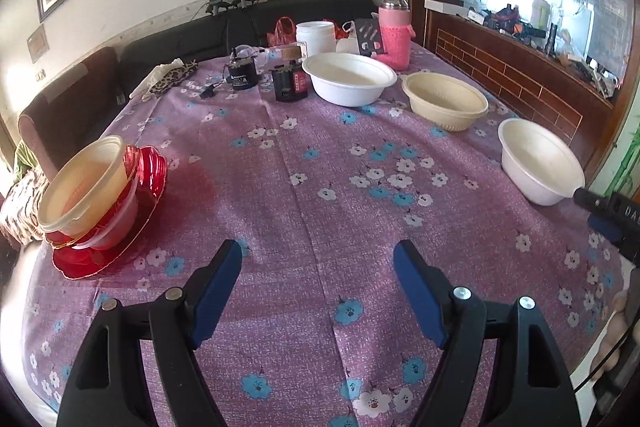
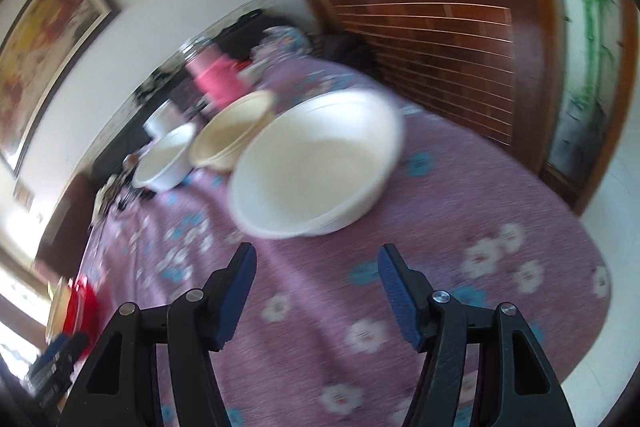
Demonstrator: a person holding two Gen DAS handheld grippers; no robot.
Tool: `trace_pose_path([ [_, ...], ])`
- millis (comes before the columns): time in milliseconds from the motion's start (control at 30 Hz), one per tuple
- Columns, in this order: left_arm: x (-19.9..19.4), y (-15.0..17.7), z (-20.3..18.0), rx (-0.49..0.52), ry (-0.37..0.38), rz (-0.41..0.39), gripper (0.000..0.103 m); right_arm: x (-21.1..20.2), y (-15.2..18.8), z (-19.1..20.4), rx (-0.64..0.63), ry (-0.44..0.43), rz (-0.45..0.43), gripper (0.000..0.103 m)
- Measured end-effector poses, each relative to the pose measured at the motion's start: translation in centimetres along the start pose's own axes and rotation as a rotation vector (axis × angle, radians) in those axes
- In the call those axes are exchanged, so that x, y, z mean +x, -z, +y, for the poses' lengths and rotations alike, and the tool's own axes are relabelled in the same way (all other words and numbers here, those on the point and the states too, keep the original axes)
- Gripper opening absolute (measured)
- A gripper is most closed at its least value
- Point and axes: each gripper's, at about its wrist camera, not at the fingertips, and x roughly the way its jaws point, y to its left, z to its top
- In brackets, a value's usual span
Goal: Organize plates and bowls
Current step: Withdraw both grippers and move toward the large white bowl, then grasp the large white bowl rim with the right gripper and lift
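Three loose bowls line the bench's right side, the nearest white bowl [image 2: 316, 163] just ahead of the right gripper [image 2: 318, 291], whose jaws, like the left gripper's [image 1: 318, 287], gape empty; it looks light, thin-walled, best pinched at its rim

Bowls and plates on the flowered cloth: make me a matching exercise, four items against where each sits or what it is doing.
Column one:
1. cream bowl
2. tan bowl
3. red plate
4. right gripper

Column two:
A. between two white bowls
B. open, facing the nearest white bowl
C. bottom of the stack at the table's left edge
D. top of the red stack

Pairs: 1-D, 2-A, 3-C, 4-B
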Motion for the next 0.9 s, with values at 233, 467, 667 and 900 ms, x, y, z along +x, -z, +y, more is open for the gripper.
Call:
trace_pose_path([
  [233,0.8,0.3,-0.4,0.004,0.001,0.032,0.078,2.1,-3.1,-2.8,0.069,0.054,0.02,0.067],
  [467,1.1,0.6,-1.1,0.027,-0.003,0.046,0.078,6.3,-5.3,-2.1,0.078,0.075,0.097,0.067],
  [667,1.0,0.8,-1.0,0.027,-0.009,0.047,0.078,9.0,-5.2,-0.2,-0.005,0.091,0.169,0.027],
  [900,1.6,0.9,-0.6,0.008,0.006,0.067,0.078,8.7,-3.6,1.9,-0.108,0.053,0.22,0.021],
])
